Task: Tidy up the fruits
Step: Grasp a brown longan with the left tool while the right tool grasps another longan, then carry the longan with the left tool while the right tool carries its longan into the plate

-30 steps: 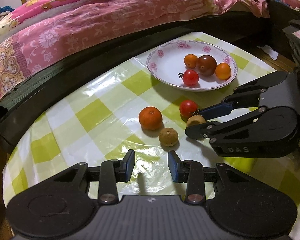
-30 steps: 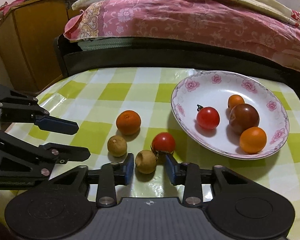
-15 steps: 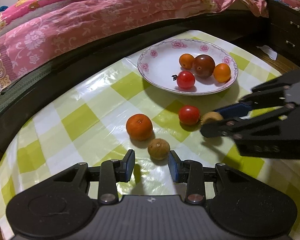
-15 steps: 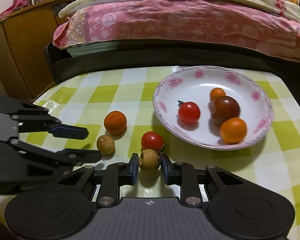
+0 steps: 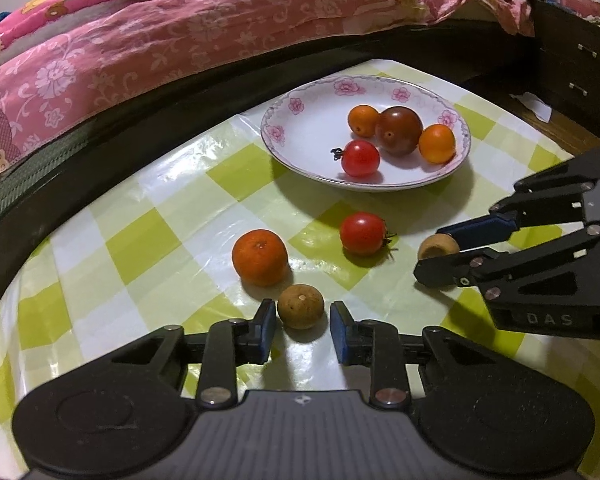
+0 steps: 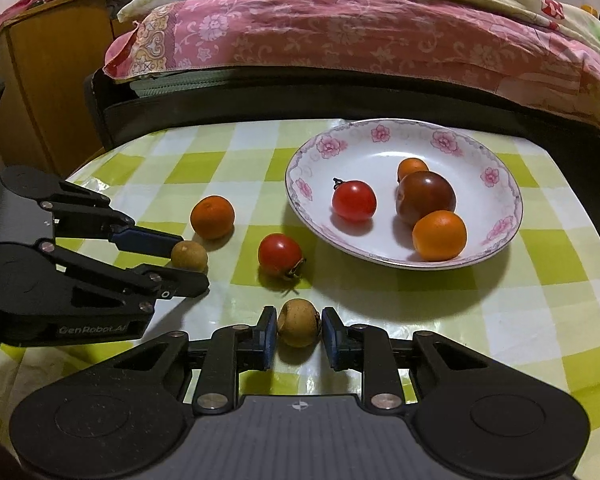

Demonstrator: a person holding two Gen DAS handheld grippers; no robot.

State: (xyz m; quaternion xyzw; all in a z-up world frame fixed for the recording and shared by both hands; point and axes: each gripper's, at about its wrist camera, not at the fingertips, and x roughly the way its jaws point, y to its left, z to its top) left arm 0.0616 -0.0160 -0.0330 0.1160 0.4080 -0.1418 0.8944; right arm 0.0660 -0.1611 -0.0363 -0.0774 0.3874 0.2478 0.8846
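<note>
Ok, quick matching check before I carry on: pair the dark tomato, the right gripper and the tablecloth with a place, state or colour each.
Things:
1. dark tomato
2. right gripper
3. tablecloth

Descriptions:
A. green and white checks
B. on the plate
C. shut on a longan

Pairs: 1-B, 2-C, 3-A

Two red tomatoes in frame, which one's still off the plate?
The red tomato on the checked tablecloth, between the orange and the plate. The other red tomato already lies in the plate.
</note>
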